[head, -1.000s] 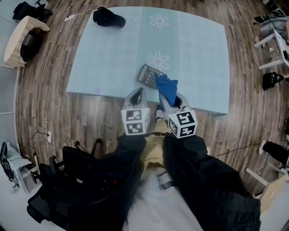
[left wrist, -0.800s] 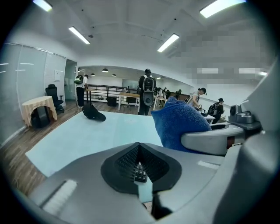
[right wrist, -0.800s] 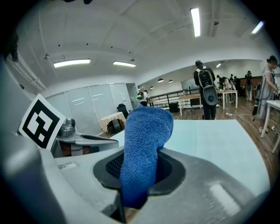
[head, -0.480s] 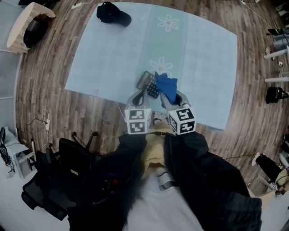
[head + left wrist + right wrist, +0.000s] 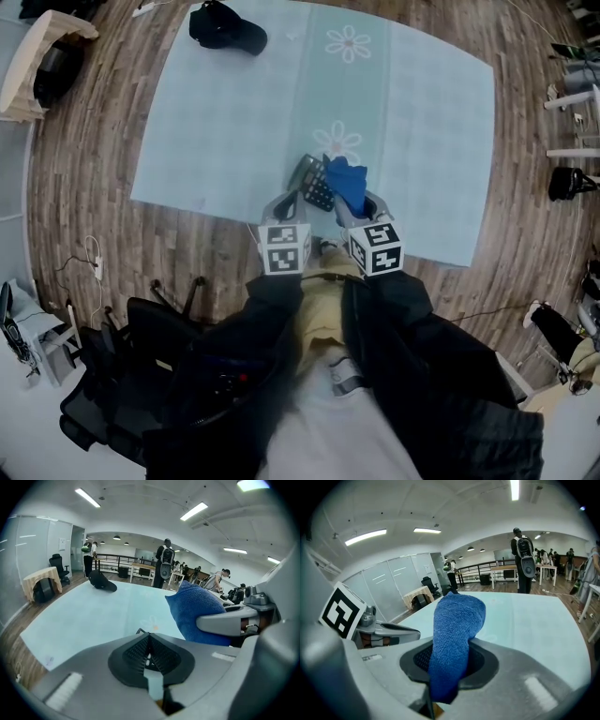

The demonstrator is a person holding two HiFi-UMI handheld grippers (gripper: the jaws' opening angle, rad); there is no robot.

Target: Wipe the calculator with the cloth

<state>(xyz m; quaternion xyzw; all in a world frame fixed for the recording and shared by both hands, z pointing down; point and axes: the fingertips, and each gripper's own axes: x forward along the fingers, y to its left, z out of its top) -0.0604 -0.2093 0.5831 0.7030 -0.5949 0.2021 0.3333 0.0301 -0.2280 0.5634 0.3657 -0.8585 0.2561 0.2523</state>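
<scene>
Looking down from the head view, the calculator (image 5: 313,181) lies on the pale blue mat (image 5: 216,112) beside a flower print. Its long axis seemingly runs far-left to near-right, one end under the cloth (image 5: 347,185); neither claw view shows it. The right claw (image 5: 356,204) is clamped on the cloth, and the left claw (image 5: 288,199) is pressed together, empty. Both claws sit nearer the calculator than a second ago.

Black cap (image 5: 225,33) lies on far-left corner of pale blue flower-print mat (image 5: 234,122), spread on wood floor (image 5: 84,187). Black bag (image 5: 565,181) to my right; ppl (image 5: 165,559) stand in bkgd beyond mat.
</scene>
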